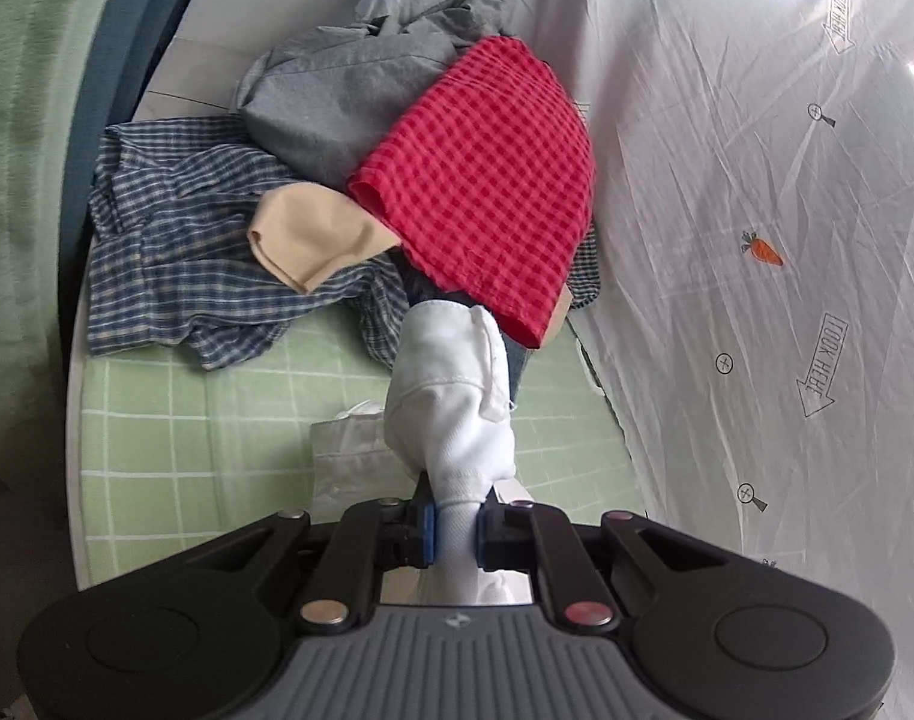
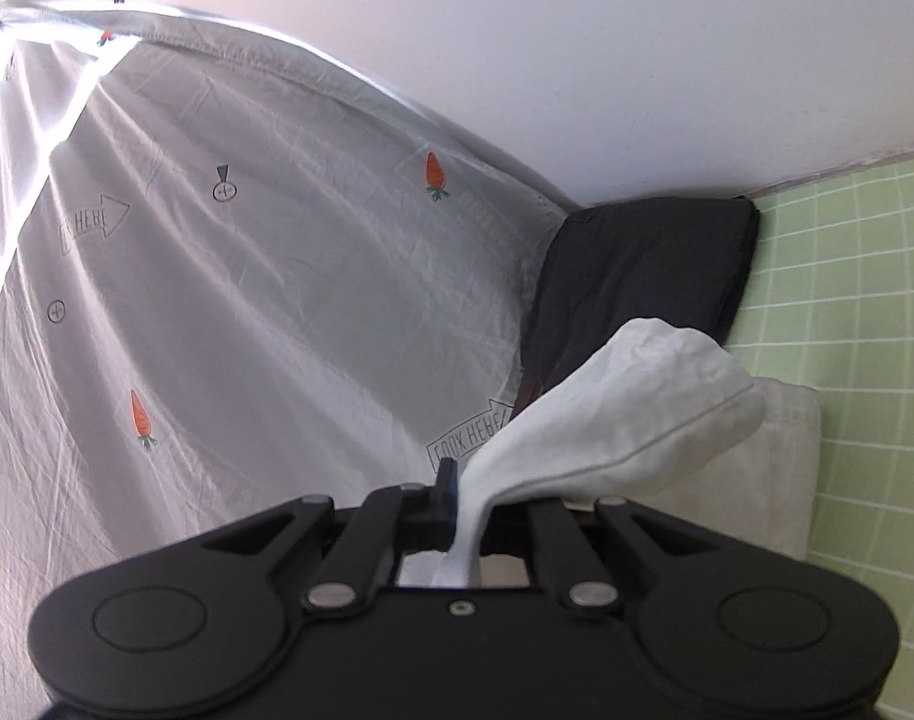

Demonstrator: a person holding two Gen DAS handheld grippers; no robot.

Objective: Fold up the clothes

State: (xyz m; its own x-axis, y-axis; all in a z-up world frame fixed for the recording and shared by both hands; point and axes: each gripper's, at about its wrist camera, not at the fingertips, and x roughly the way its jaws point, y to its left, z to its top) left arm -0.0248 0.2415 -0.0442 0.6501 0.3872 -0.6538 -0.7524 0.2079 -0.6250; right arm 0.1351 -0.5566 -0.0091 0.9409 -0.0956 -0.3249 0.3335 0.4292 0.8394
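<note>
My left gripper (image 1: 455, 531) is shut on a bunched fold of a white garment (image 1: 450, 390), held above the green checked bed sheet (image 1: 174, 432). My right gripper (image 2: 466, 501) is shut on another part of the same white garment (image 2: 625, 414), which bulges forward and to the right; more of it lies on the bed below (image 2: 781, 462). Beyond the left gripper lies a pile of clothes: a red checked cloth (image 1: 487, 180), a grey garment (image 1: 336, 102), a blue plaid shirt (image 1: 174, 252) and a beige piece (image 1: 306, 234).
A grey carrot-print curtain (image 1: 757, 240) hangs along the bed's right side and fills the left of the right wrist view (image 2: 246, 300). A dark folded garment (image 2: 643, 270) lies in the bed's corner by the white wall (image 2: 577, 60). A blue bed edge (image 1: 120, 60) runs at left.
</note>
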